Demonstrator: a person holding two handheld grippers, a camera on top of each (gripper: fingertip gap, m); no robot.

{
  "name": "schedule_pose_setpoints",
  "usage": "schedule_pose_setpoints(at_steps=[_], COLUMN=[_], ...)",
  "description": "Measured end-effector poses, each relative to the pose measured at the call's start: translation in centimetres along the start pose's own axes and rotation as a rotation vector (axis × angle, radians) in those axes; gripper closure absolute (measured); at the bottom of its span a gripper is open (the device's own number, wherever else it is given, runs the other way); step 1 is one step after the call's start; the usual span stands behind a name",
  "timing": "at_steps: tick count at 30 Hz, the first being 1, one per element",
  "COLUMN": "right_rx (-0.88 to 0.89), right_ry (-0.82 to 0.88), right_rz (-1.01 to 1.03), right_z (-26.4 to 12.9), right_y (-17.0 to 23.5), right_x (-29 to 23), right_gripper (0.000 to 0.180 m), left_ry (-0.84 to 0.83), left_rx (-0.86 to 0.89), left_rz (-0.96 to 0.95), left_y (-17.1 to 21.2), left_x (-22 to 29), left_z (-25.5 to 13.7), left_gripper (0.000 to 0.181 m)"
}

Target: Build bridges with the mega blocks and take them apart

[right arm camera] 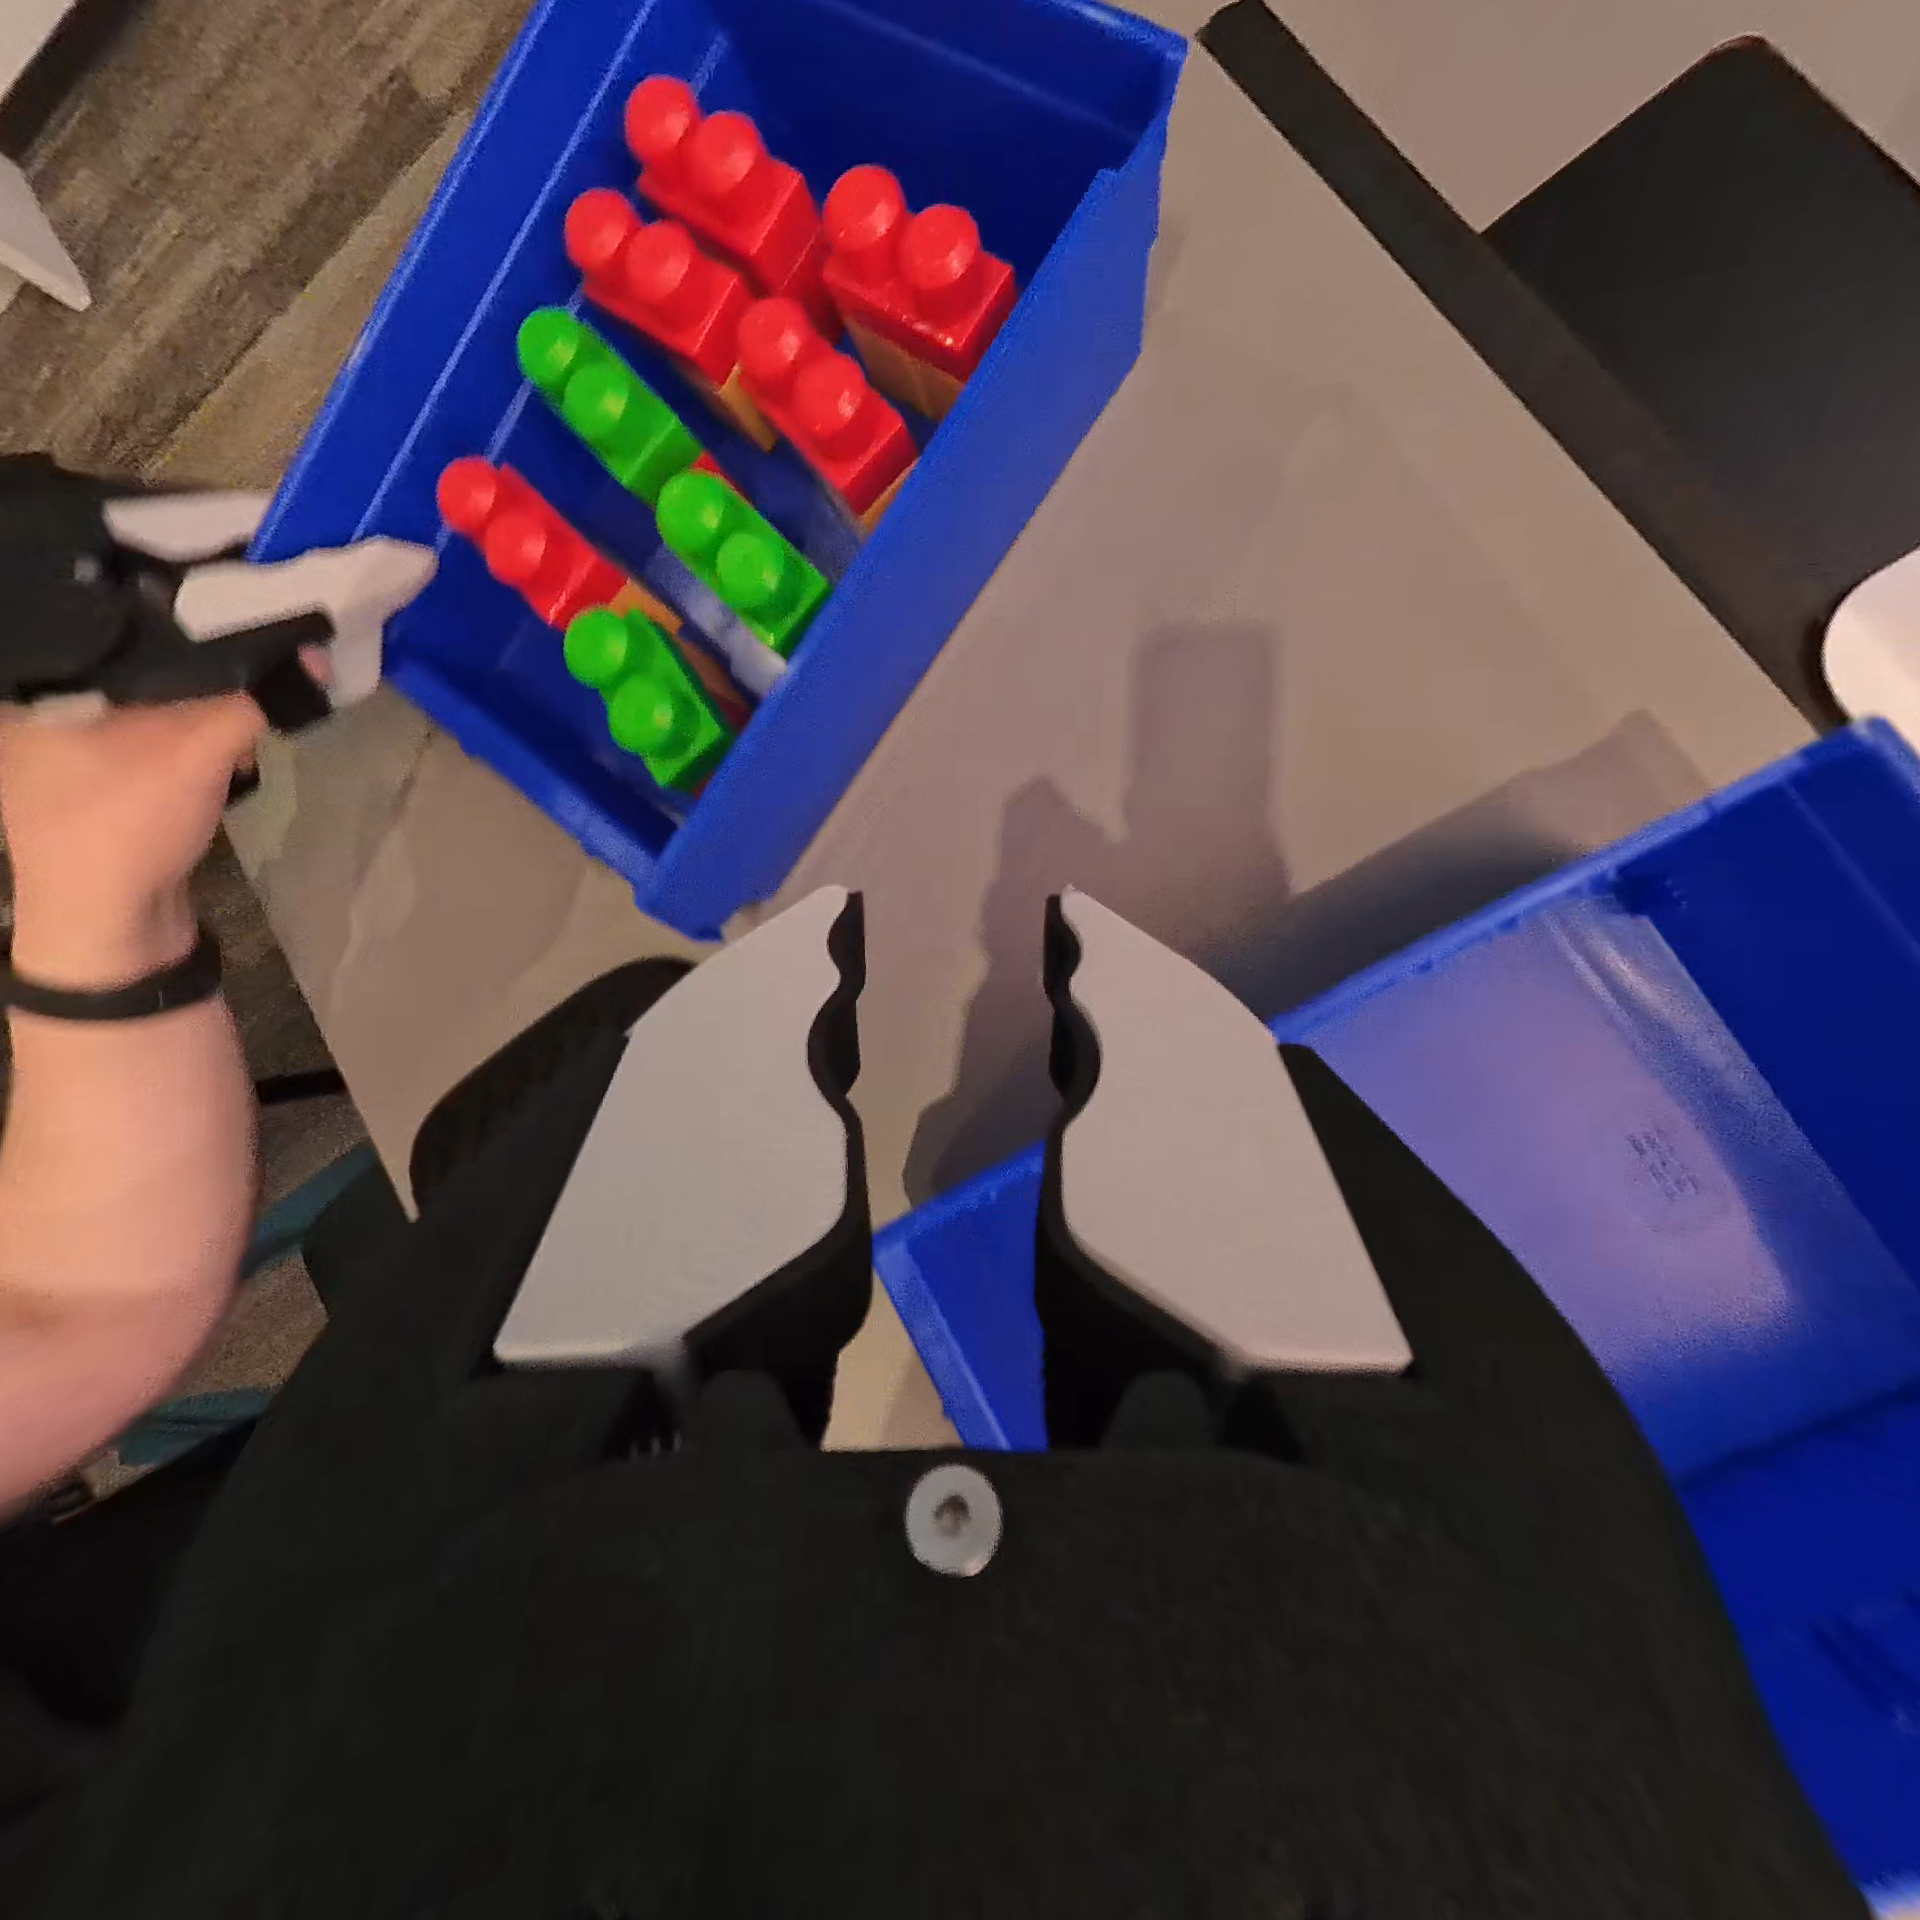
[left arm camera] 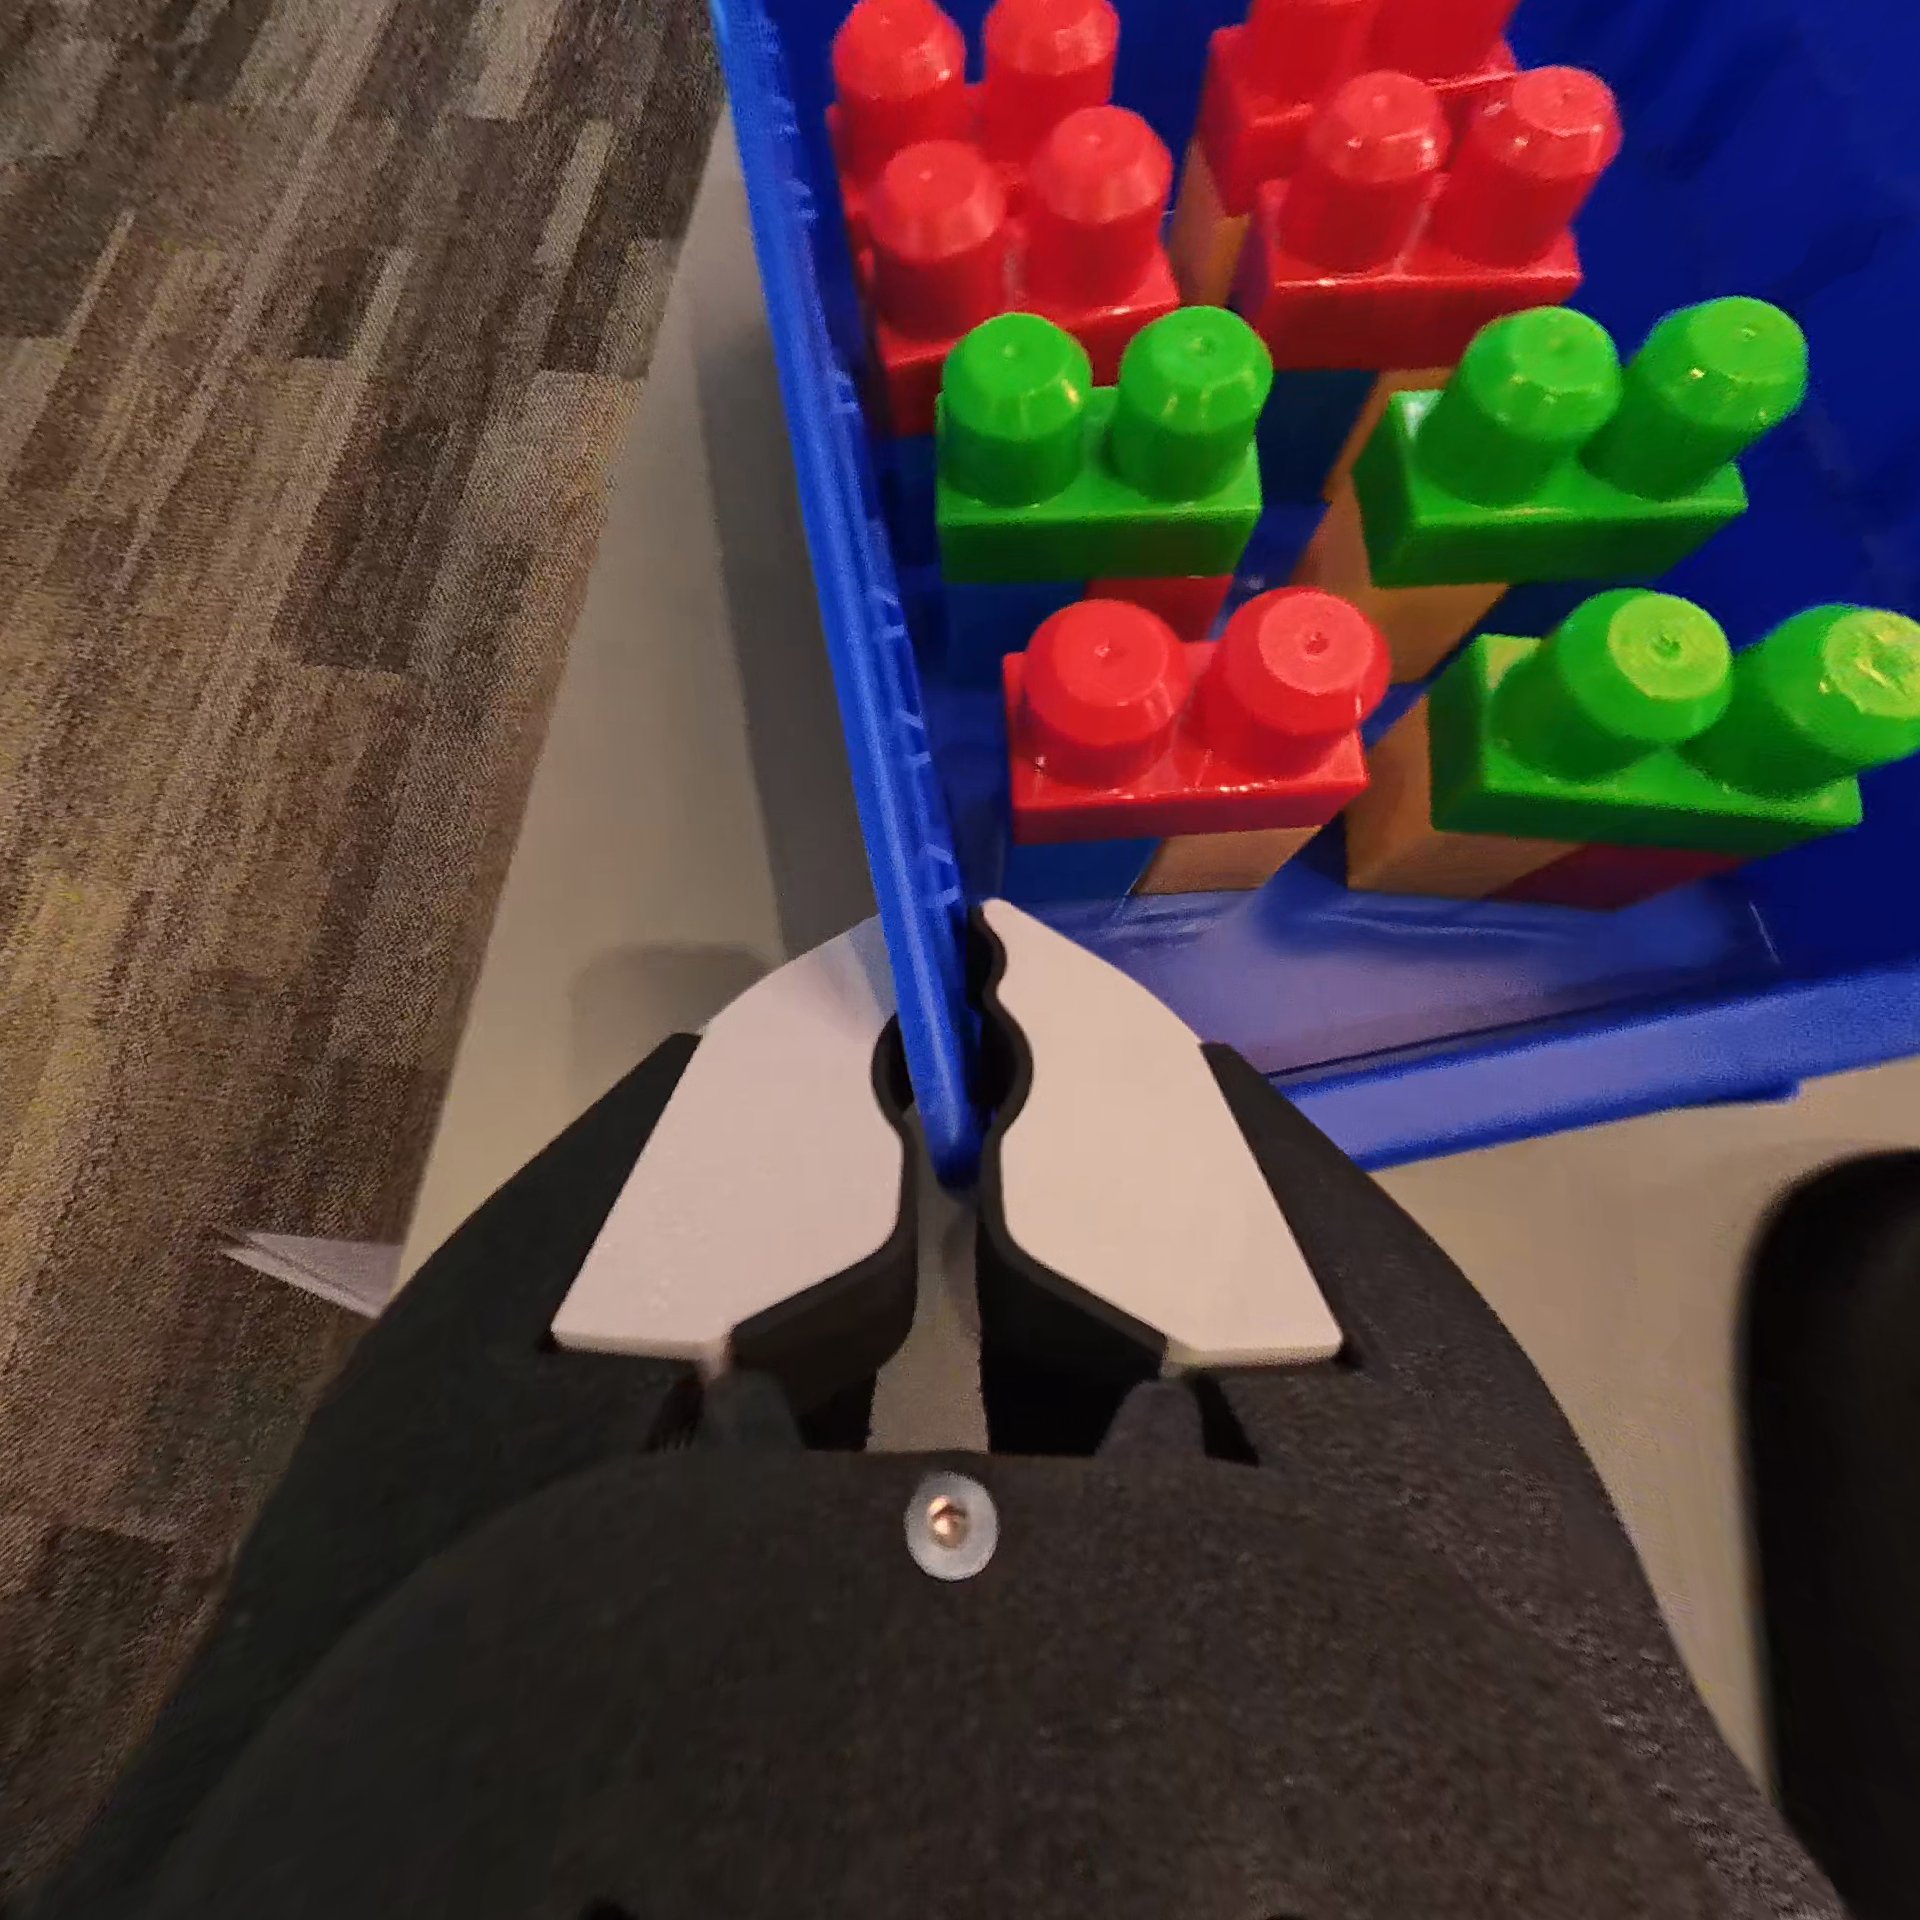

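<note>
A blue bin (left arm camera: 831, 499) holds several stacks of mega blocks, topped with red blocks (left arm camera: 1184, 717) and green blocks (left arm camera: 1101, 457). My left gripper (left arm camera: 951, 935) is shut on the bin's left wall near its corner. In the right wrist view the same bin (right arm camera: 935, 540) sits on the table's far left, with red blocks (right arm camera: 520, 540) and green blocks (right arm camera: 644, 696) standing inside, and the left gripper (right arm camera: 353, 592) clamps its corner. My right gripper (right arm camera: 951, 914) is open and empty above the table, between the two bins.
A second blue bin (right arm camera: 1558, 1195) sits at the right, partly under my right gripper. The grey table (right arm camera: 1299, 582) ends at a dark edge (right arm camera: 1455, 291) at the far right. Carpet (left arm camera: 260, 623) lies left of the table. A person's hand (right arm camera: 94, 831) holds the left gripper. Spacing between my two grippers at the tips: around 35 cm.
</note>
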State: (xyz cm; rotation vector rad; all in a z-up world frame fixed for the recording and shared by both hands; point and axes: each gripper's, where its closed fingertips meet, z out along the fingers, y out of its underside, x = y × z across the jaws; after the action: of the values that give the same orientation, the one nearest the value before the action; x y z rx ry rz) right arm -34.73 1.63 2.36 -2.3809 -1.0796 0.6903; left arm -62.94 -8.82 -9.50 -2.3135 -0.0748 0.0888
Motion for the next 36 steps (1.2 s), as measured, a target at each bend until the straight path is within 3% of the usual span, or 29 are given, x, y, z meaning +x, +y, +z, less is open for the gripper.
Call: schedule_pose_setpoints(at_steps=[4, 7, 11, 13, 16, 18, 20, 23, 24, 26, 32, 36], right_rx=[0.028, 0.052, 0.096, 0.087, 0.076, 0.056, 0.015, -0.07, -0.119, -0.201, -0.243, -0.258], right_ry=[0.051, 0.19, 0.352, 0.396, 0.273, 0.209, 0.284, 0.335, 0.329, 0.415, 0.394, 0.39], right_rz=[-0.07, -0.063, 0.136, 0.32, 0.589, 0.651, 0.649, 0.636, 0.628, 0.575, 0.591, 0.614], right_z=[-3.7, -6.6, -10.6, -11.8, -10.7, -9.2, -8.2, -6.0, -5.2, -4.9, -4.9, -7.4], right_y=[4.1, 7.6, 12.7, 15.6, 18.2, 18.9, 19.7, 20.8, 21.3, 22.2, 21.4, 22.7], right_x=[1.0, 4.5, 11.1, 14.1, 14.9, 14.7, 15.9, 16.9, 16.9, 17.8, 19.2, 22.5], right_gripper=[0.15, 0.151, 0.141, 0.126, 0.125, 0.128, 0.125, 0.134, 0.154, 0.173, 0.174, 0.174], left_ry=[0.032, 0.064, 0.065, 0.086, 0.152, 0.167, 0.182, 0.224, 0.226, 0.225, 0.18, 0.216], left_rx=[-0.005, -0.007, -0.008, 0.003, 0.046, 0.128, 0.232, 0.352, 0.381, 0.423, 0.445, 0.465], left_rz=[0.001, 0.02, 0.054, 0.054, 0.022, -0.012, -0.067, -0.161, -0.181, -0.2, -0.155, -0.156], left_y=[-0.9, -1.5, -2.3, -2.9, -3.8, -4.9, -6.1, -7.4, -7.6, -7.7, -6.1, -4.6], left_x=[-3.2, -4.3, -4.6, -4.6, -4.5, -4.7, -5.2, -5.9, -6.1, -6.3, -4.9, -3.4], left_z=[1.1, 1.7, 2.6, 3.1, 3.4, 2.7, 1.2, -2.2, -3.4, -5.6, -9.4, -10.7], left_gripper=[0.175, 0.175, 0.173, 0.173, 0.175, 0.166, 0.154, 0.153, 0.154, 0.156, 0.162, 0.164])
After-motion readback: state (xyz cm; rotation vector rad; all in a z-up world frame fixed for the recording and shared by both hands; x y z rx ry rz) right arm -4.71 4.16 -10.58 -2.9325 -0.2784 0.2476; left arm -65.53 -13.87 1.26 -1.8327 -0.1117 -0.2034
